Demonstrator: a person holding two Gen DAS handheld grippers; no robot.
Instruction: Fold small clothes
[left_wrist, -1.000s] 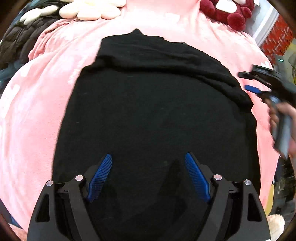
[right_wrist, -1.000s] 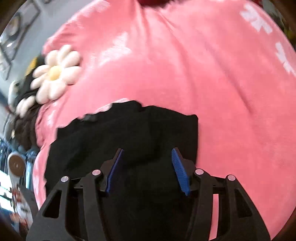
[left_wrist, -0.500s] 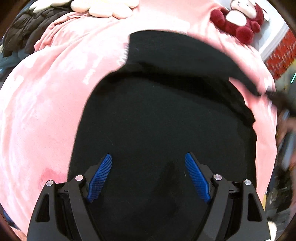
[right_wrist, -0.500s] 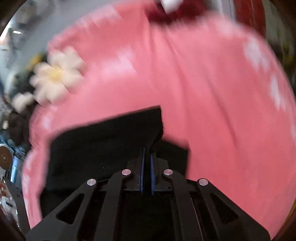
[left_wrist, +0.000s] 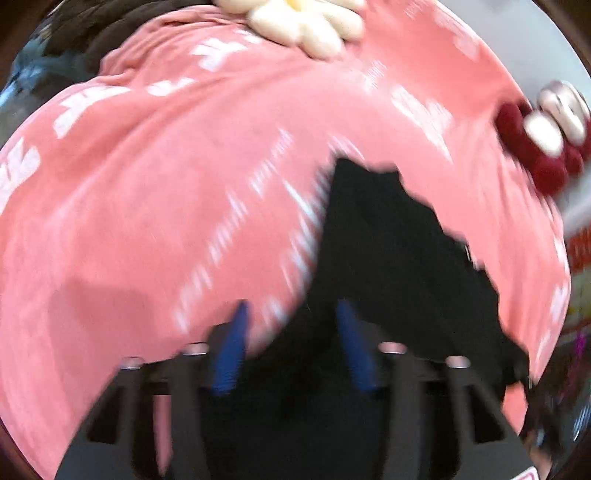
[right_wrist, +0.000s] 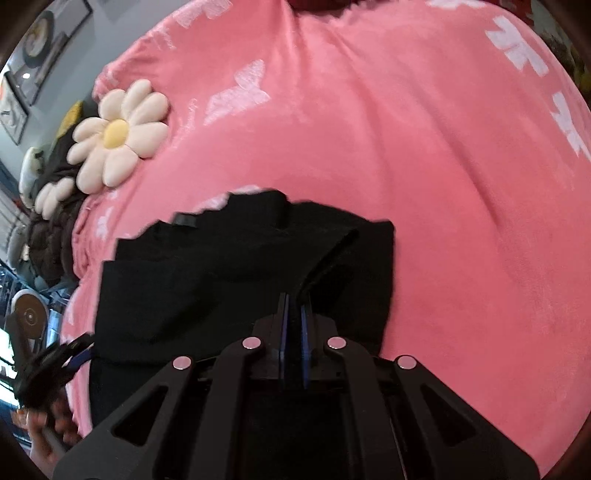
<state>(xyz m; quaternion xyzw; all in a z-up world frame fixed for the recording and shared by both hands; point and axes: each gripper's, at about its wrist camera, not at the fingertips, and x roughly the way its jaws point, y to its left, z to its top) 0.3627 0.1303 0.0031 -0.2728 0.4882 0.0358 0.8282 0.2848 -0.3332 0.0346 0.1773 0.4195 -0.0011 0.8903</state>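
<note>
The right claw (right_wrist: 294, 314) is pressed together on a raised ridge of the black garment (right_wrist: 229, 280), pinching the cloth near its right-hand edge so that a crease runs up and away from the blue pads. The left claw (left_wrist: 291, 343) is half spread; its jaws have just been closing, and in its own blurred view the left pad sits over pink cover while the right one sits over black cloth, so the garment's left edge lies between them, though I cannot tell whether the pads press on it yet. From the right claw's camera the same left claw (right_wrist: 79, 356) shows at the garment's near left corner, held in a person's hand (right_wrist: 44, 424). The garment lies spread across a pink blanket (right_wrist: 406, 147) with pale printed marks, its far part already bunched or doubled over. Beyond it a flower-shaped cushion (right_wrist: 118, 133) rests near the blanket's far left, and a red plush toy (left_wrist: 539, 147) sits off at the far right of the left camera's view. This looks like the gripping step before a fold: one side is secured, the other is being caught. Next, I judge, the left claw needs a firm bite on that edge, then both must lift together and carry the near portion over the far one, keeping the edges level so the cloth lands flat.
</note>
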